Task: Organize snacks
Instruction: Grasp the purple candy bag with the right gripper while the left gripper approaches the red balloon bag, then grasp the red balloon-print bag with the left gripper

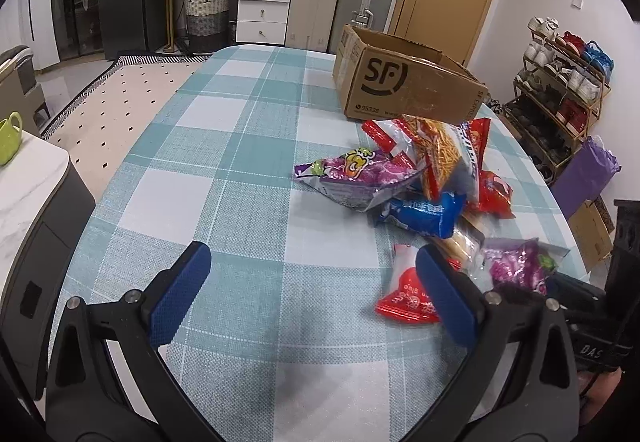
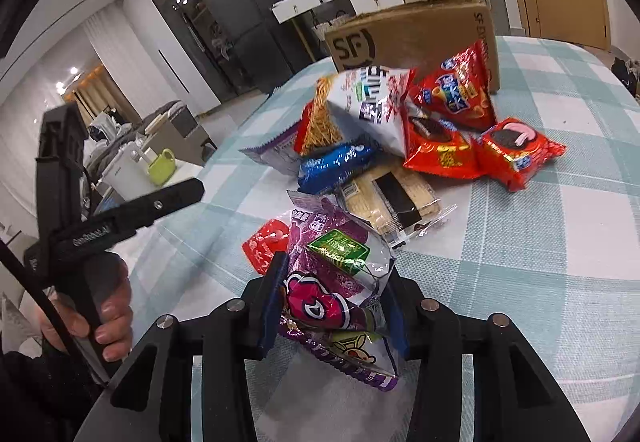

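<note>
1. My right gripper [image 2: 332,306] is pinching a purple snack bag [image 2: 340,282] across its middle, blue pads [image 2: 272,306] on both sides. The bag is at the near end of the heap, close to the table's near edge; whether it is clear of the cloth I cannot tell.
2. My left gripper [image 1: 308,294] is spread wide with nothing in it, over bare checked table [image 1: 240,169], left of the heap.
3. Handling, my judgement: the bag is light, air-filled, slick foil and crumples under the pads. Hold the body or sealed seam; squeezing hard risks crushing the contents.
4. Just beyond: small red packet [image 2: 264,246], clear wafer pack [image 2: 384,201], blue pack [image 2: 336,165].
5. Further: red cookie packs [image 2: 516,149], noodle-snack bag [image 2: 360,105].
6. Far edge: open cardboard box [image 1: 400,81], touching the heap's far side, likely destination.
</note>
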`<state>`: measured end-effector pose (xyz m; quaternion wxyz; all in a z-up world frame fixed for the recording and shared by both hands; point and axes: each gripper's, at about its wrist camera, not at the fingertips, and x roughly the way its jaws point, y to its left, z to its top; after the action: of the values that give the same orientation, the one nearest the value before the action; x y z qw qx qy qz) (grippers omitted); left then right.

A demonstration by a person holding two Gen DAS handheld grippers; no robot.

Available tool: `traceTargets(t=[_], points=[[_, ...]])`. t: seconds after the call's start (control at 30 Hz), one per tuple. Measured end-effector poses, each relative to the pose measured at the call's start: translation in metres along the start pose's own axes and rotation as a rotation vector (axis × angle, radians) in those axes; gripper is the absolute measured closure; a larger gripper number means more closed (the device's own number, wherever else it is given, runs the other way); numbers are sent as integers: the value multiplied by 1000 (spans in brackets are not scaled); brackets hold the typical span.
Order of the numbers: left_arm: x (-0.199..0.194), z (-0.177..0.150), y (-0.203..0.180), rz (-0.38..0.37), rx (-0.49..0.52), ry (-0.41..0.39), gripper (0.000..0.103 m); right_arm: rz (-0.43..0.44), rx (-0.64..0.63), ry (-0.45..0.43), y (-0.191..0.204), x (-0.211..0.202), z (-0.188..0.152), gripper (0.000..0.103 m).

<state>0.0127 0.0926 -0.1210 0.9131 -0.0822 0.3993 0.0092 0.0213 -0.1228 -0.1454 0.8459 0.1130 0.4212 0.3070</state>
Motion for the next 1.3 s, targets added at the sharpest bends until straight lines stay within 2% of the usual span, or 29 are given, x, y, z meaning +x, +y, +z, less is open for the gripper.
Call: traceTargets(t=[0.57, 0.87, 1.1, 1.3], points=[[-7, -2, -44, -40, 97, 15, 1, -43, 17, -196, -6, -92, 11, 59], [-1, -4, -52, -50, 124, 32, 1, -58, 32, -234, -10, -112, 13, 59], [17, -9, -51, -63, 137, 74, 1, -61, 32, -248, -7, -122, 12, 59], [46, -13, -60, -110, 147, 137, 1, -50, 47, -248, -7, -123, 9, 59]])
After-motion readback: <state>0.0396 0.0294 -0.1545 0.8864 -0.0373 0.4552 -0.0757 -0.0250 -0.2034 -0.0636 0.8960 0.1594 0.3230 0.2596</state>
